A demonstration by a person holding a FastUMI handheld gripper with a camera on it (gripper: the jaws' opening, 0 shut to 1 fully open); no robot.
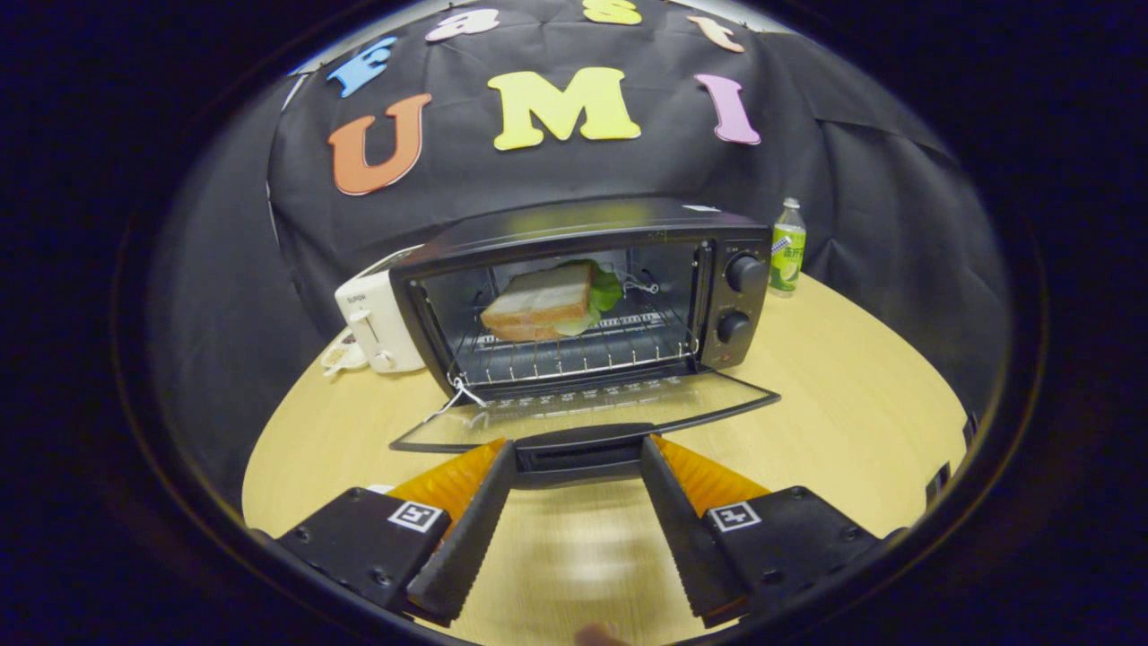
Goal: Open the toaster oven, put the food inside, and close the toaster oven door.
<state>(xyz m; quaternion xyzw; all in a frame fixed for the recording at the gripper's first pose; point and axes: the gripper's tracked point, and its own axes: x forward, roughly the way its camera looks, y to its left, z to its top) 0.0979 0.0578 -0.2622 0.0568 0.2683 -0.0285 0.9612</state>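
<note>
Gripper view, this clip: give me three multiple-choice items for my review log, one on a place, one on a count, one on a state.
1. Where is the sandwich?
A. on the wire rack inside the toaster oven
B. on the table beside the oven
C. between the claw's fingers

2. How many knobs does the toaster oven show on its front panel?
A. one
B. two
C. four

3. How does the oven door stand?
A. shut
B. folded down open
C. taken off and lying apart

Key: 1 A, the sandwich lies on the wire rack within the cavity. 2 B, an upper knob and a lower knob sit one above the other. 3 B, the glass door lies flat toward the claw, whose fingers stand spread on either side of the door handle, not pressing it.
</note>
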